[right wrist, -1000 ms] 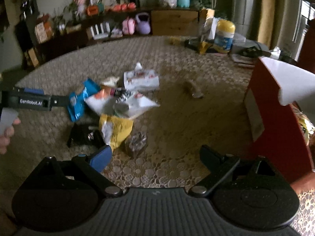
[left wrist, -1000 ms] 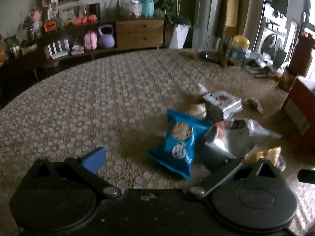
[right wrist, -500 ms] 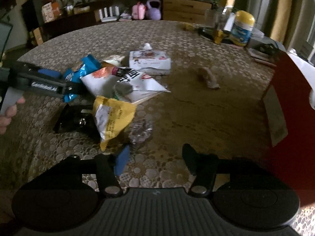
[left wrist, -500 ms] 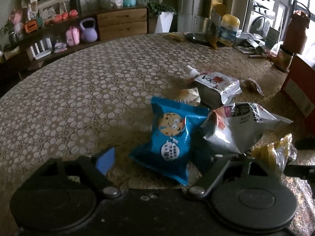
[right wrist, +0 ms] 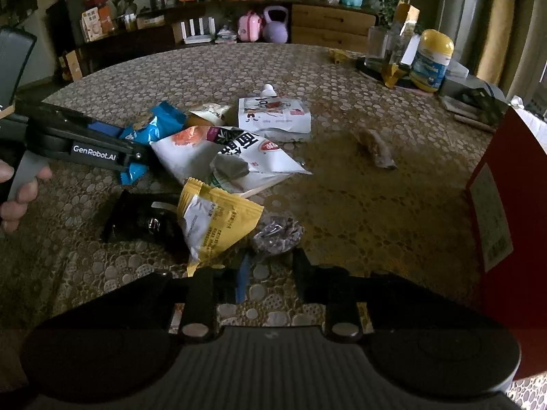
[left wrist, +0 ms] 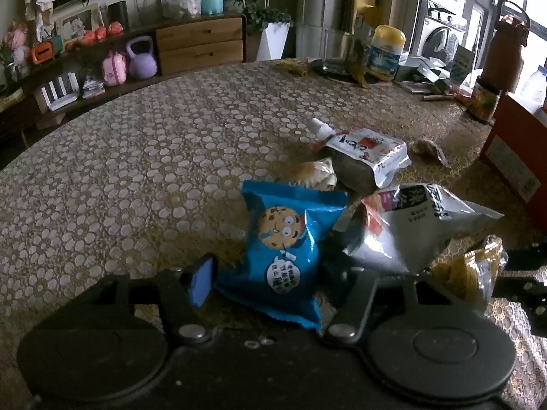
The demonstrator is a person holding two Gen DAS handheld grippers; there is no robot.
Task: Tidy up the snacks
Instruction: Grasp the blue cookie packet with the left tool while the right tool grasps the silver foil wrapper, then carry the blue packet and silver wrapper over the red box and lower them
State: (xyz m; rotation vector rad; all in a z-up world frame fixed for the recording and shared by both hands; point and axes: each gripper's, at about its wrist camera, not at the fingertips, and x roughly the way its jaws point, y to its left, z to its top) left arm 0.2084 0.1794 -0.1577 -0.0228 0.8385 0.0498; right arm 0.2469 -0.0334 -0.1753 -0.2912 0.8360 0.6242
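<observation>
Got a blue foil cookie packet with a cartoon cookie face (left wrist: pixel 283 239) lying flat on the round table with the brown-and-white pebble-pattern cloth (left wrist: pixel 136 157), near the close edge. Sitting right between the fingers of the left gripper (left wrist: pixel 278 276), blue pad just at its left edge, far finger tucked under its right corner. Jaws about halfway in and closing, not visibly squeezing the foil yet. Seen from the right wrist, the same packet poking out on both sides of that gripper, with a hand (right wrist: pixel 17 191) wrapped round the grey handle.

Over on the other side, a small dark purple crinkly wrapped snack (right wrist: pixel 277 235) parked just at the tips of the right gripper (right wrist: pixel 271 266). Jaws narrow there and closing too; can't tell whether the pads actually touch it.

Just beside the purple one, a yellow foil sachet (right wrist: pixel 215 218), lying partly over a flat black packet (right wrist: pixel 140 218). Behind those, a big white-and-grey crisp bag with an orange corner (left wrist: pixel 410 232), touching the blue packet's right side. Further back, a pale wrapped bun (left wrist: pixel 314 174) and a white spouted pouch with red print (left wrist: pixel 365 150), side by side. Off on its own to the right, a small brown wrapped bar (right wrist: pixel 376 150). At the far right edge, a red cardboard box with a white label (right wrist: pixel 506 205), well apart from the pile.
</observation>
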